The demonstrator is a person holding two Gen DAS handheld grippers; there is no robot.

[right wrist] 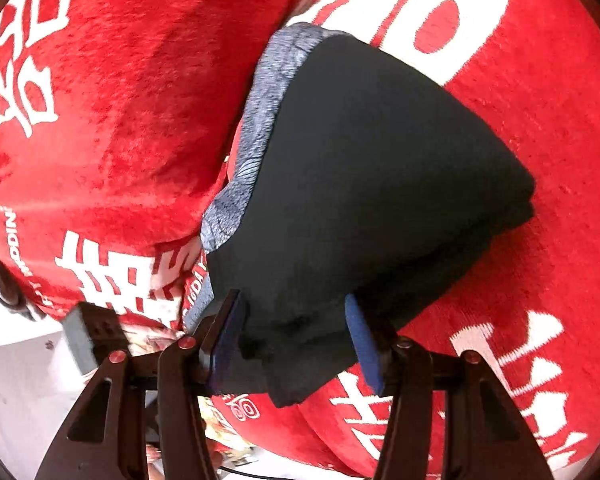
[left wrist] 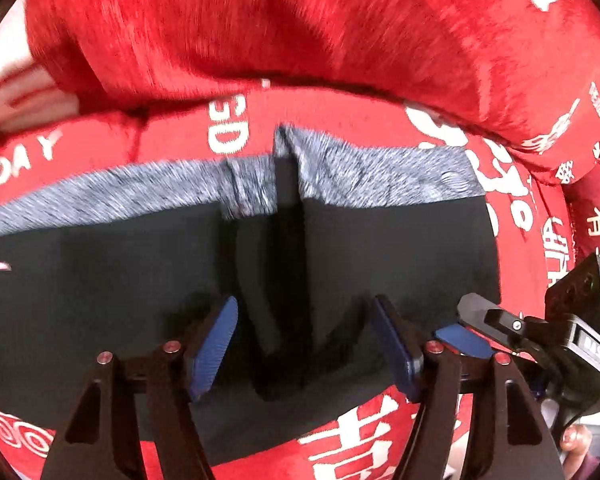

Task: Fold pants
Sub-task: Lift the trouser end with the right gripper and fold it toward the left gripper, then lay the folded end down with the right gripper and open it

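The black pants (left wrist: pixel 100 280) with a grey heathered waistband (left wrist: pixel 380 172) lie folded on a red blanket. In the left wrist view my left gripper (left wrist: pixel 304 348) is open, its blue pads either side of a raised fold of black cloth. The right gripper (left wrist: pixel 464 336) shows at that view's right edge. In the right wrist view the pants (right wrist: pixel 360 184) form a thick folded bundle with the waistband (right wrist: pixel 256 128) on the left. My right gripper (right wrist: pixel 296 344) is open, its pads straddling the bundle's near corner.
The red blanket (right wrist: pixel 520 100) with white lettering covers the surface. A bunched heap of red blanket (left wrist: pixel 260 20) lies just beyond the waistband. A white floor (right wrist: pixel 20 380) and a small black and grey box (right wrist: pixel 92 332) show at lower left.
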